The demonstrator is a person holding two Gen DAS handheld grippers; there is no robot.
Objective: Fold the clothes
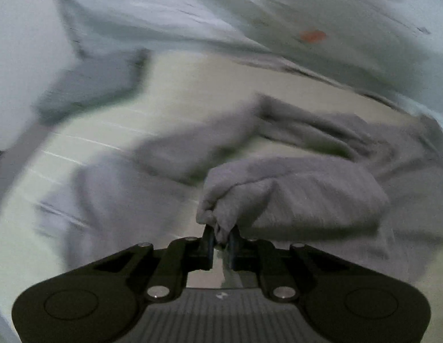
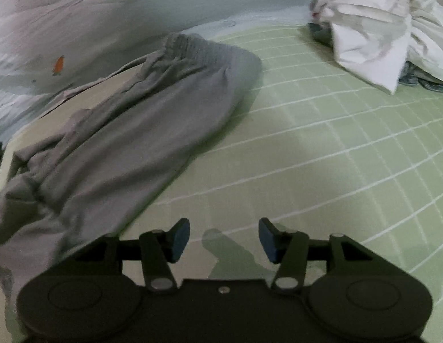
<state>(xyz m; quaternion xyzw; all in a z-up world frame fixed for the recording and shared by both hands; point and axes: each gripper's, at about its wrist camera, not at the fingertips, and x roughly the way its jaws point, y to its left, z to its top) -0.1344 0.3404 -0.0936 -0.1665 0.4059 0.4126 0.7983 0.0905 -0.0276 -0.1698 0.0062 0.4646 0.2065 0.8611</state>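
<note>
Left wrist view: the left gripper has its jaws clamped on a bunched hem of the grey sweatpants (blurred). Right wrist view: the right gripper, jaws apart, hovers over the green checked bedsheet beside the pants; it should pinch the matching corner for a square fold.

Bed covered in green sheet with white grid lines. Grey pants spread along left side, waistband toward far edge. White crumpled garment at far right corner. Pale blanket bunched along far edge.
</note>
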